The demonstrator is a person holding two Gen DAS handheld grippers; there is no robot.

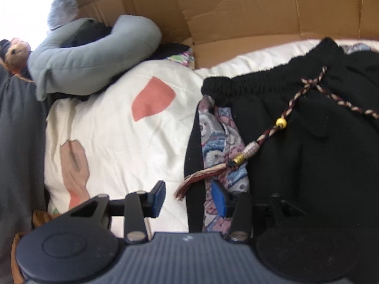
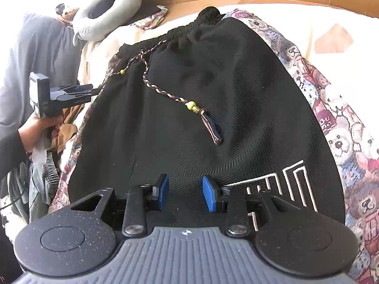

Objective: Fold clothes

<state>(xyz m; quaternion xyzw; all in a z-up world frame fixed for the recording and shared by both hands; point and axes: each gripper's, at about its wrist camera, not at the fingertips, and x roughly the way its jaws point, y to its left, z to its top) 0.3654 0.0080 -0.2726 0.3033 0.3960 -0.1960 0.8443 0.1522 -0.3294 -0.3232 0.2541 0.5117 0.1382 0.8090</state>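
Observation:
Black shorts [image 2: 213, 94] with teddy-bear patterned side panels [image 2: 343, 137] lie flat on a cream bed cover, waistband [image 2: 184, 35] at the far end. A braided drawstring with yellow beads and a tassel [image 2: 210, 127] rests on the front. My right gripper [image 2: 186, 193] is open just above the black fabric near the white line print [image 2: 293, 179]. At the shorts' left edge my left gripper [image 1: 188, 198] is open, with the black edge strip [image 1: 194, 165] and patterned panel [image 1: 218, 132] between its fingers; the tassel [image 1: 201, 177] lies just ahead. In the right wrist view a hand [image 2: 35, 127] holds the left gripper [image 2: 91, 90].
A cardboard box wall [image 1: 248, 11] stands behind the bed. A grey neck pillow [image 1: 90, 54] and a plush toy [image 1: 16, 52] lie at the far left. The cream cover [image 1: 118, 137] has pink prints. More crumpled clothes [image 2: 45, 172] are piled left of the shorts.

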